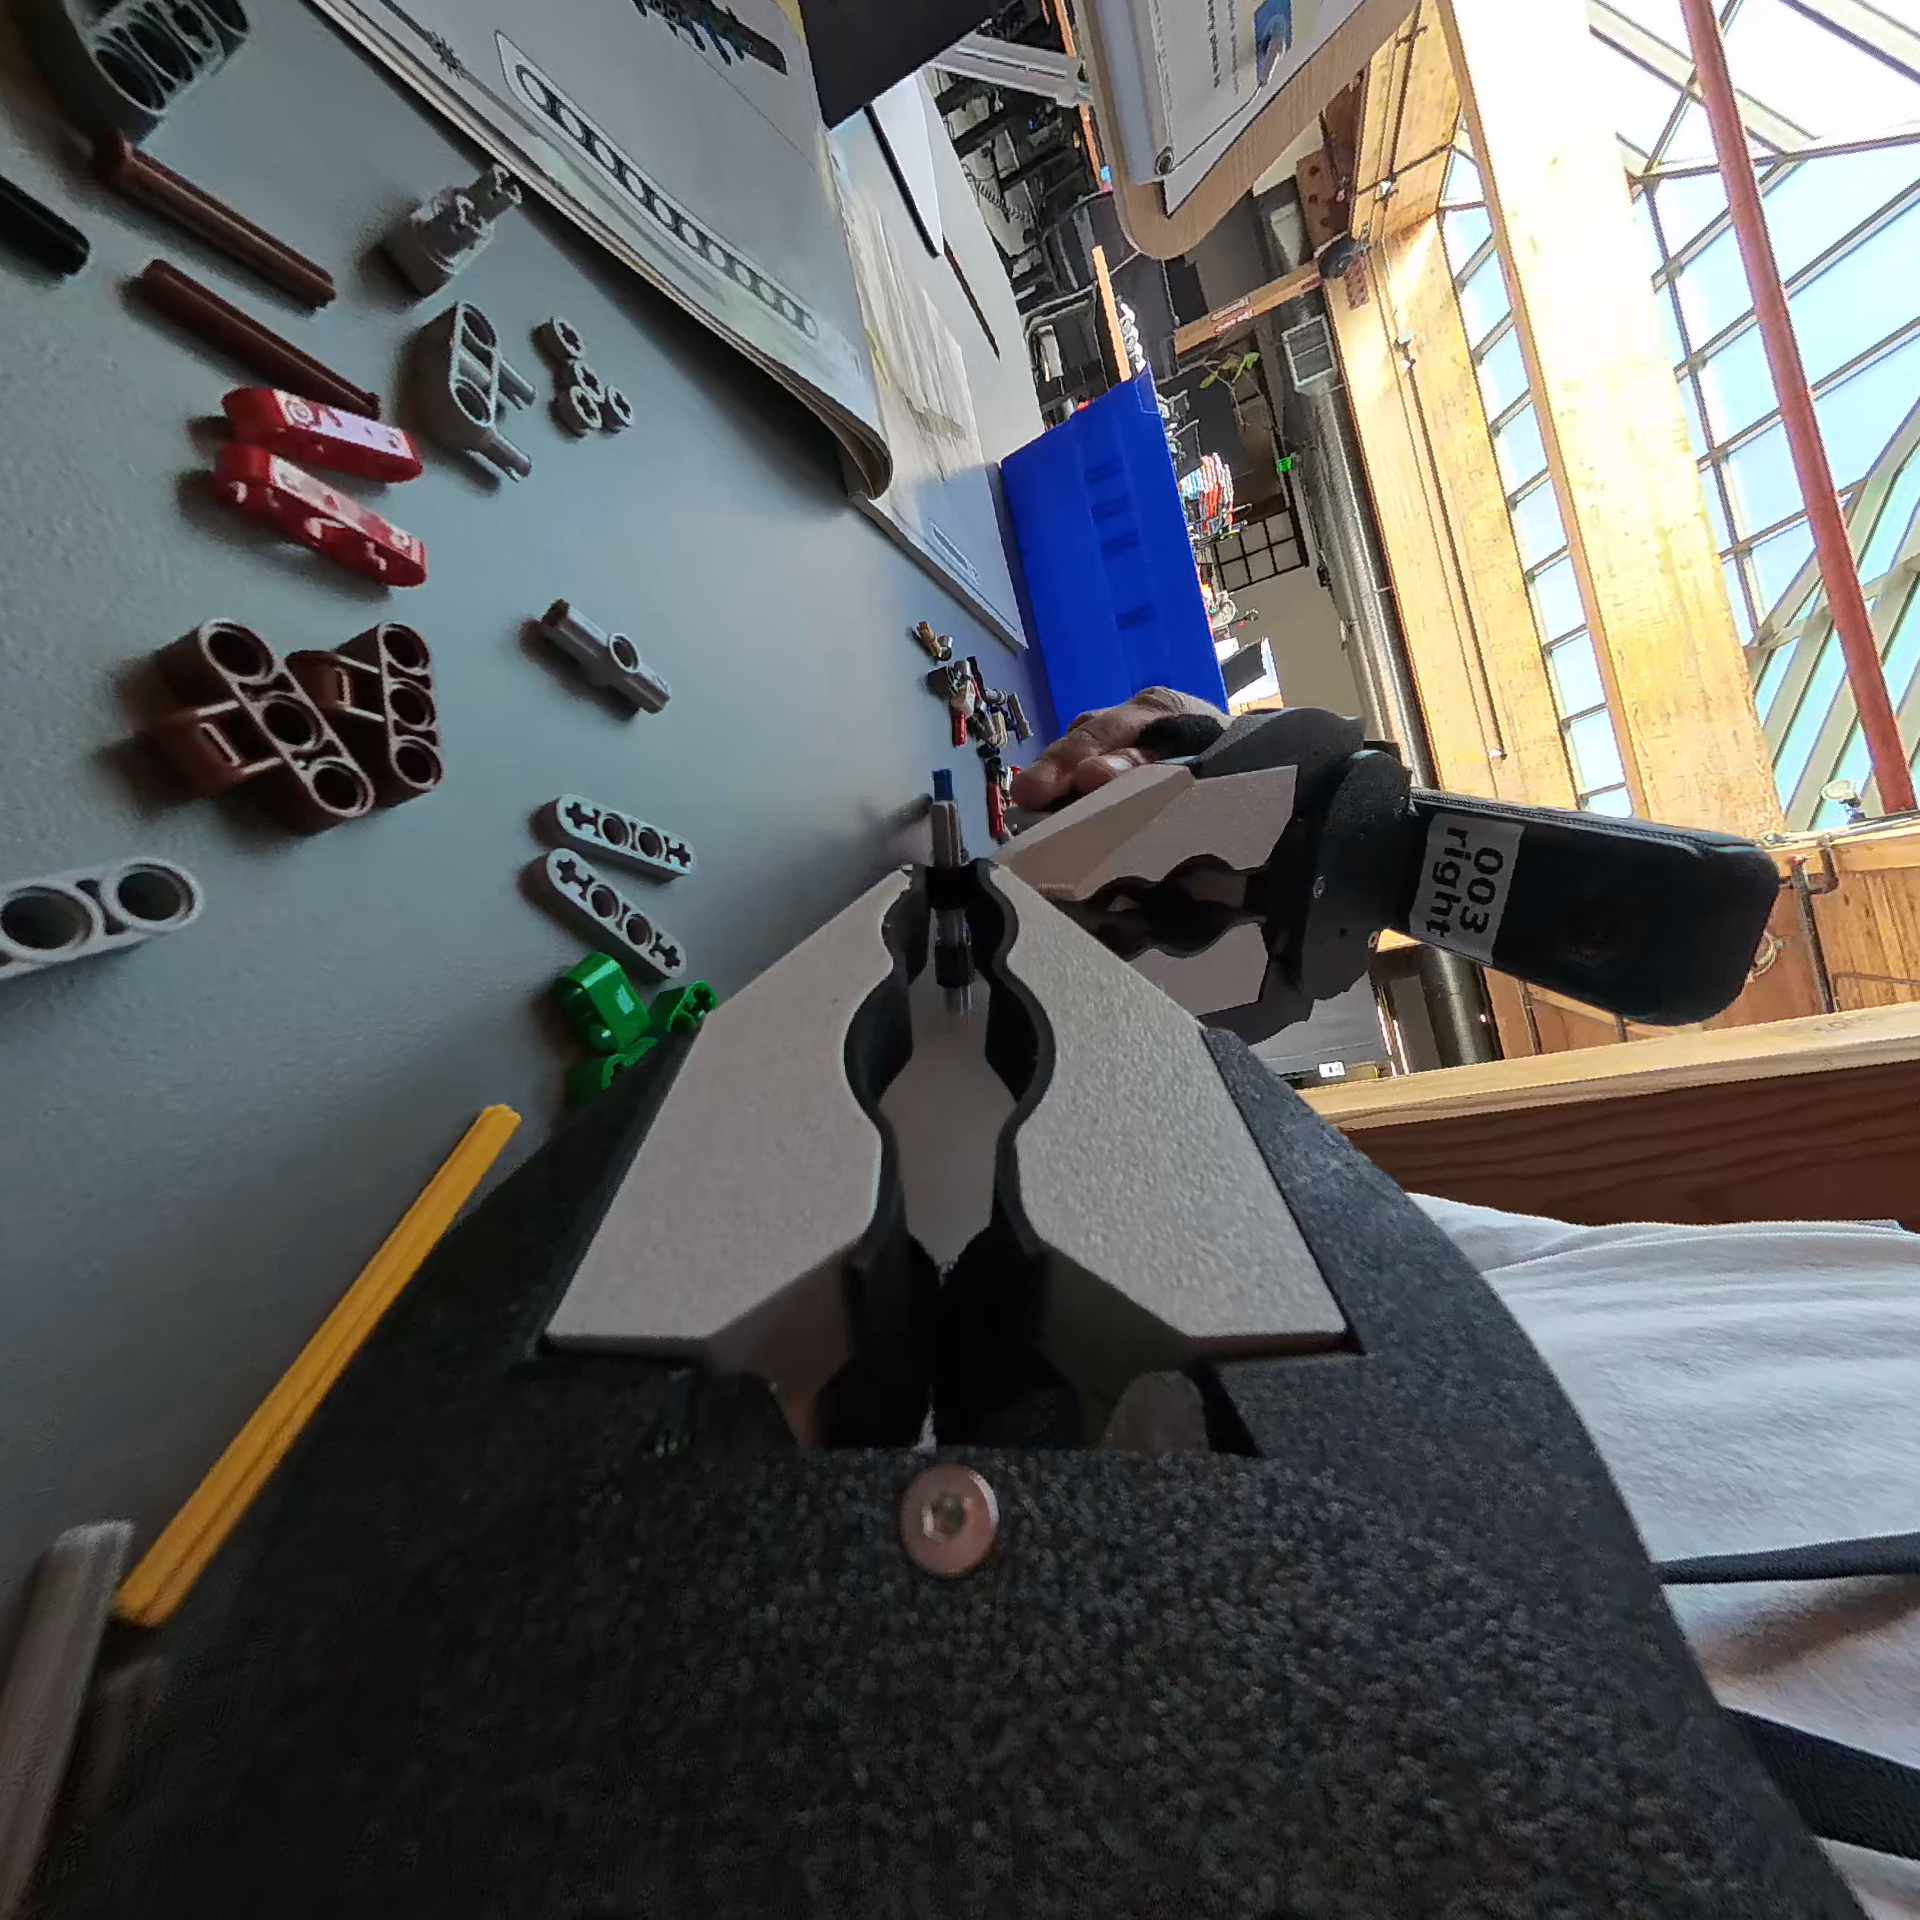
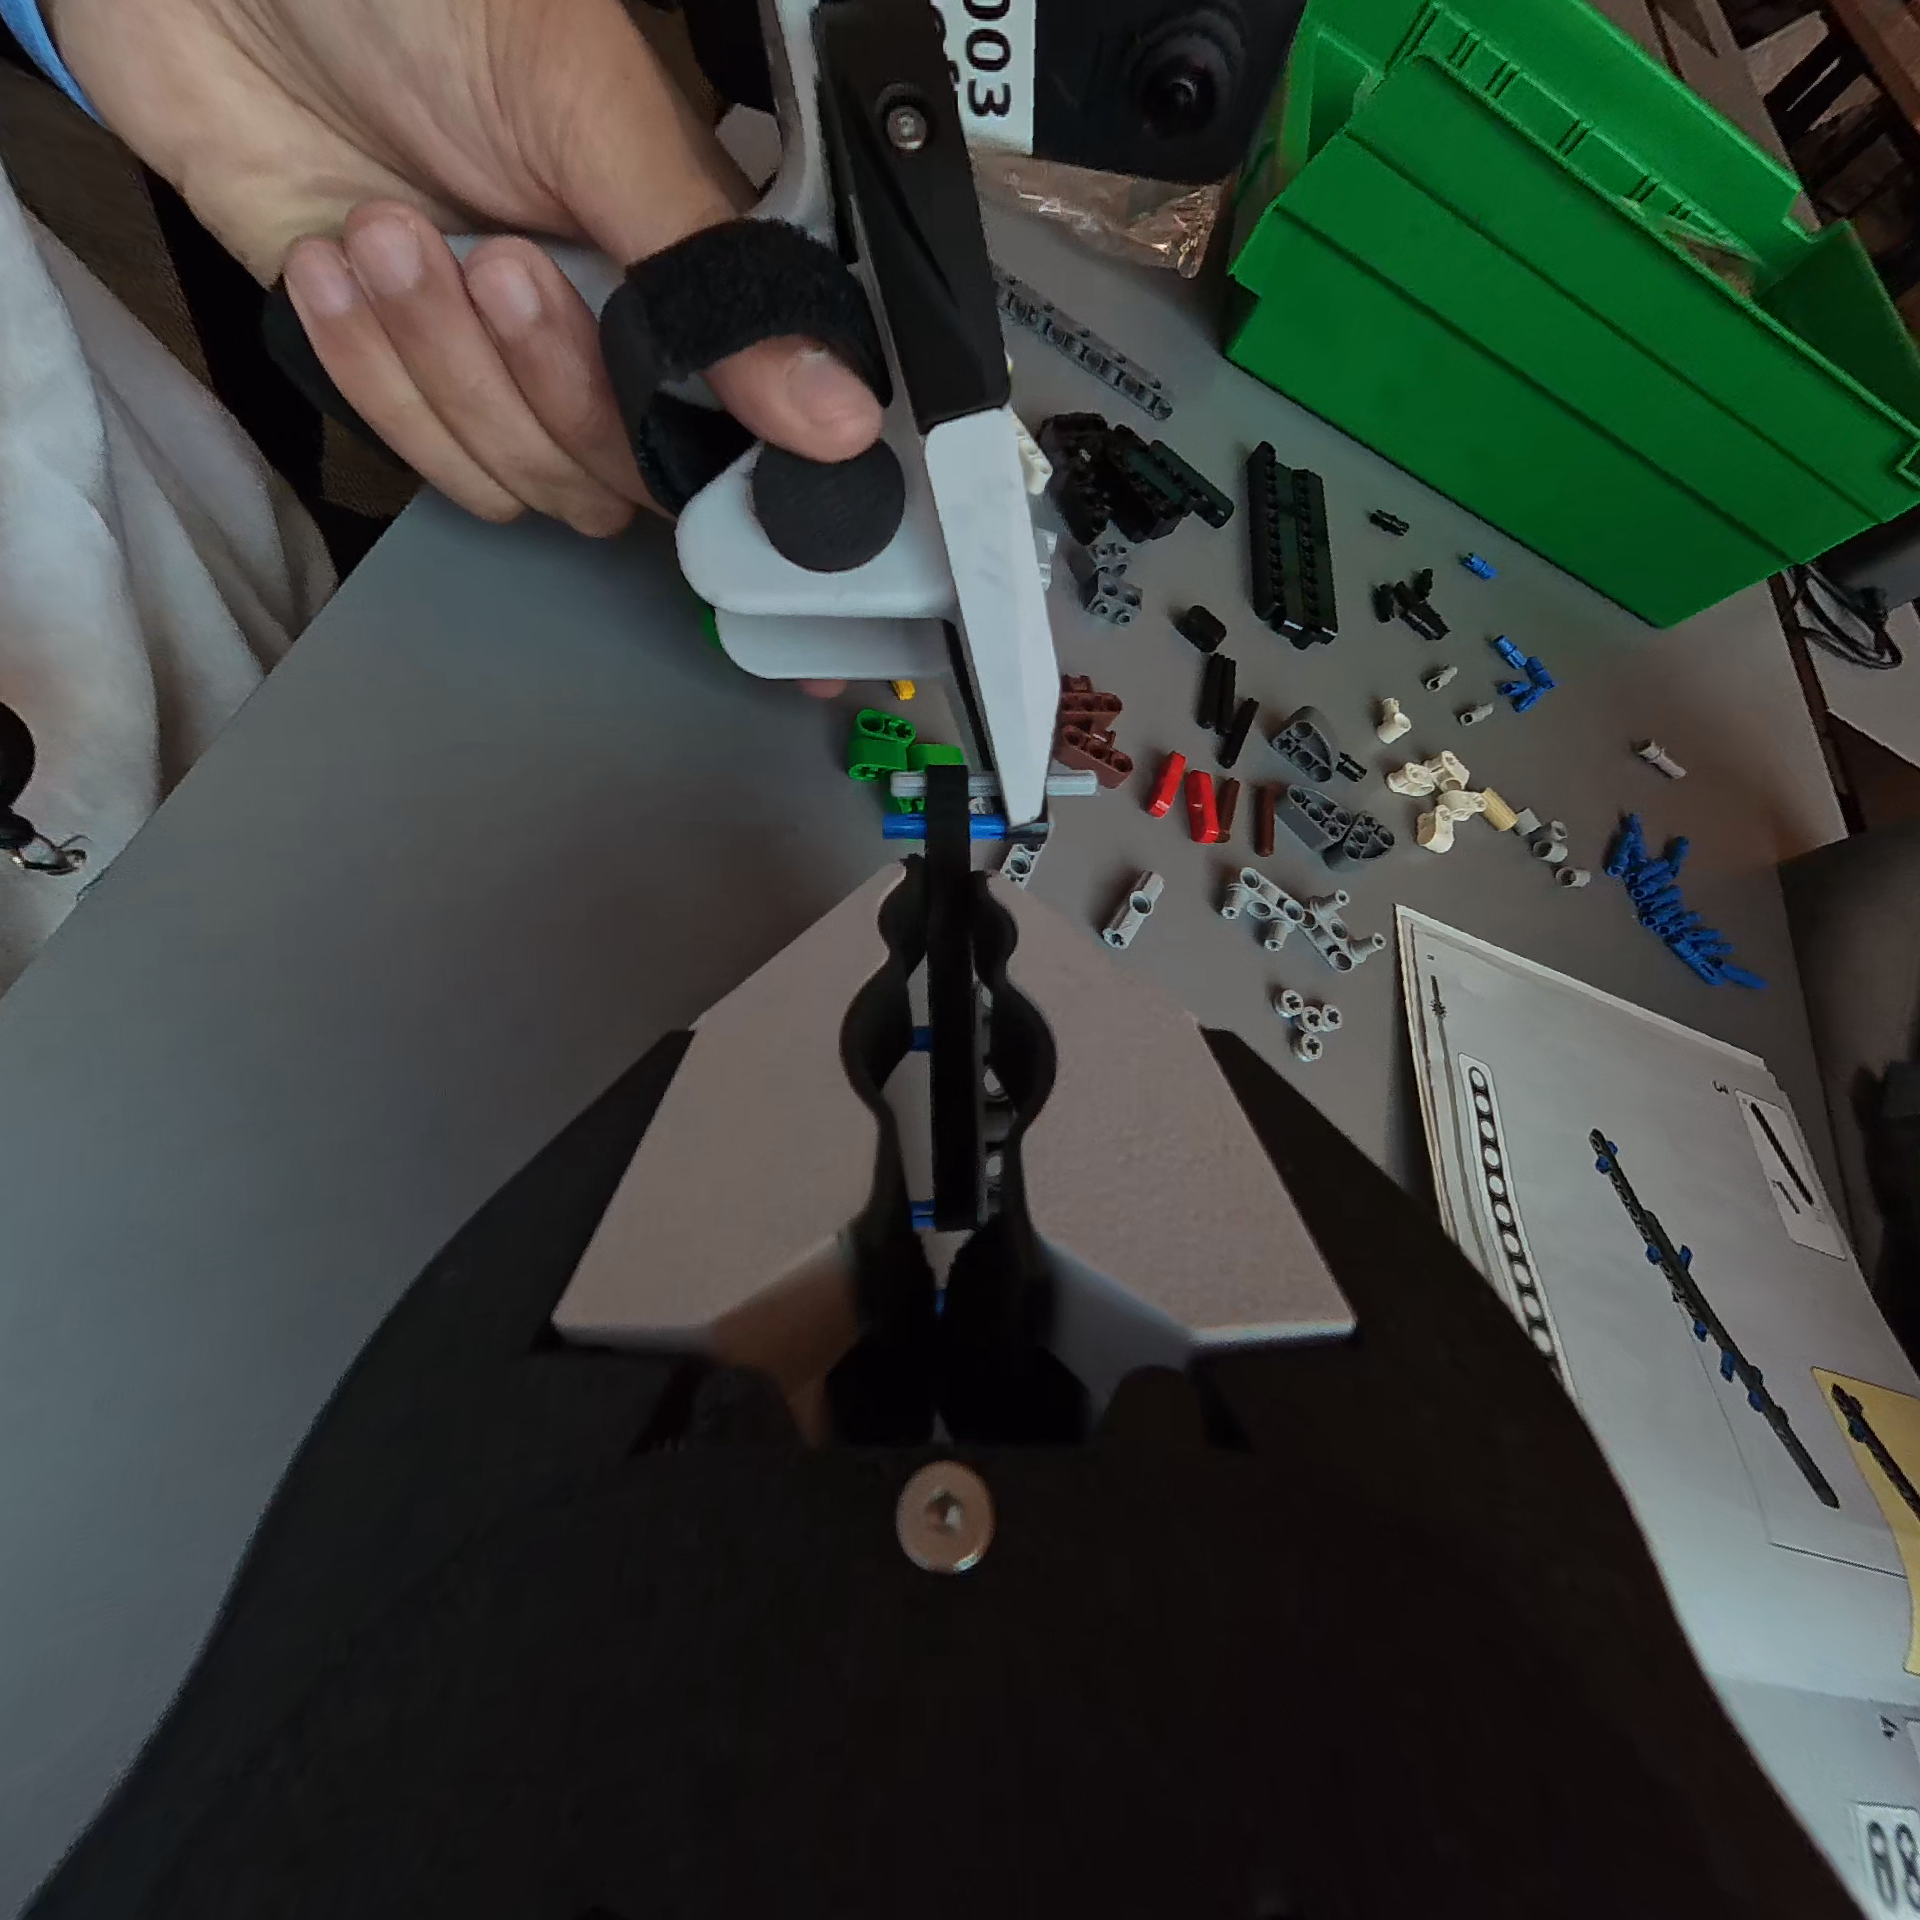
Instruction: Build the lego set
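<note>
My right gripper (image 2: 948, 883) is shut on a long black beam (image 2: 951, 1039) with blue pins through it, held edge-on above the grey table (image 2: 416, 935). My left gripper (image 1: 951, 883) is shut on a small grey pin with a blue end (image 1: 943, 831). In the right wrist view it comes down from above, held by a hand (image 2: 468, 312), and its fingertip (image 2: 1023, 790) is at the beam's far end beside a blue pin (image 2: 940, 827). The right gripper (image 1: 1013, 847) also shows in the left wrist view, its tip next to mine.
Loose parts lie on the table: red pieces (image 1: 322, 478), brown beams (image 1: 301, 717), green connectors (image 1: 613, 1008), a yellow axle (image 1: 322, 1351), blue pins (image 2: 1673, 914), black beams (image 2: 1294, 551). An instruction booklet (image 2: 1610, 1247) lies at the right. A green bin (image 2: 1558, 312) and a blue bin (image 1: 1112, 561) stand behind. The yellow axle (image 1: 322, 1351) is about equally far from each gripper, around 11 cm.
</note>
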`<state>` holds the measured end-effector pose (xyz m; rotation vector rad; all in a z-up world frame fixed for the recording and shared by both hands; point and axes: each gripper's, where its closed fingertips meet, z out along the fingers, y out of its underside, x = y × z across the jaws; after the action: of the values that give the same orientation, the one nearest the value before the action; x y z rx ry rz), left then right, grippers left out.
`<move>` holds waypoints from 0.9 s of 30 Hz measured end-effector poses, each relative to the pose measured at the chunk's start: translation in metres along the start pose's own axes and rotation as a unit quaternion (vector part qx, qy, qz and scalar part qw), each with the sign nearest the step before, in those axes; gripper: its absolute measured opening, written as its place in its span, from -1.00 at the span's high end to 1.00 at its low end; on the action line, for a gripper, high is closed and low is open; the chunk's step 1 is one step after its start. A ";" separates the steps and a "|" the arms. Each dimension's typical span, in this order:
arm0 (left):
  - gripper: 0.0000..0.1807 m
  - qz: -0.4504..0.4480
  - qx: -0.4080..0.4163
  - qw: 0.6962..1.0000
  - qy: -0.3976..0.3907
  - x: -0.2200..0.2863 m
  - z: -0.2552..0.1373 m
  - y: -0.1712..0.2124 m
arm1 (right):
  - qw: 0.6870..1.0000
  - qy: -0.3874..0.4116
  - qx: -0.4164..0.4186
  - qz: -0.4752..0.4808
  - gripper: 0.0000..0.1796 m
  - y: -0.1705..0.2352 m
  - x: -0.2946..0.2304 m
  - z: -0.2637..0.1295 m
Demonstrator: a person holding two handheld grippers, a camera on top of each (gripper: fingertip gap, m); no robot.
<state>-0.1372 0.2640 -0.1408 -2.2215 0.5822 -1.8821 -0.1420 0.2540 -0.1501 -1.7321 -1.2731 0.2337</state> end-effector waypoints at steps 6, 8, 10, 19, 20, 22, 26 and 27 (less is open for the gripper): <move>0.93 -0.017 -0.010 1.000 0.003 -0.003 0.000 0.001 | 1.000 -0.008 0.004 0.016 0.93 0.001 0.000 0.001; 0.93 -0.025 -0.014 1.000 0.000 -0.004 -0.001 0.001 | 1.000 -0.009 0.003 0.018 0.93 0.002 -0.001 0.003; 0.93 -0.025 -0.019 0.999 -0.007 -0.005 -0.001 0.002 | 1.000 -0.009 0.000 0.014 0.93 0.002 -0.001 0.003; 0.93 0.002 -0.046 0.999 -0.017 -0.001 -0.005 -0.005 | 0.997 0.070 0.007 -0.015 0.90 -0.003 0.012 0.002; 0.93 0.004 -0.049 0.999 -0.019 -0.001 -0.005 -0.005 | 0.997 0.079 0.006 -0.019 0.89 -0.001 0.013 0.002; 0.93 0.004 -0.054 0.998 -0.022 -0.003 -0.004 -0.003 | 0.995 0.089 0.001 -0.033 0.89 0.001 0.013 0.002; 0.93 0.010 -0.081 0.996 -0.029 -0.006 -0.001 0.004 | 0.998 0.067 -0.006 -0.015 0.79 0.004 0.007 0.006; 0.93 0.012 -0.089 0.995 -0.032 -0.007 0.000 0.006 | 0.998 0.056 -0.010 -0.008 0.78 0.005 0.006 0.006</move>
<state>-0.1395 0.2617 -0.1494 -2.3604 0.7908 -1.8043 -0.1398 0.2622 -0.1549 -1.7271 -1.2101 0.1129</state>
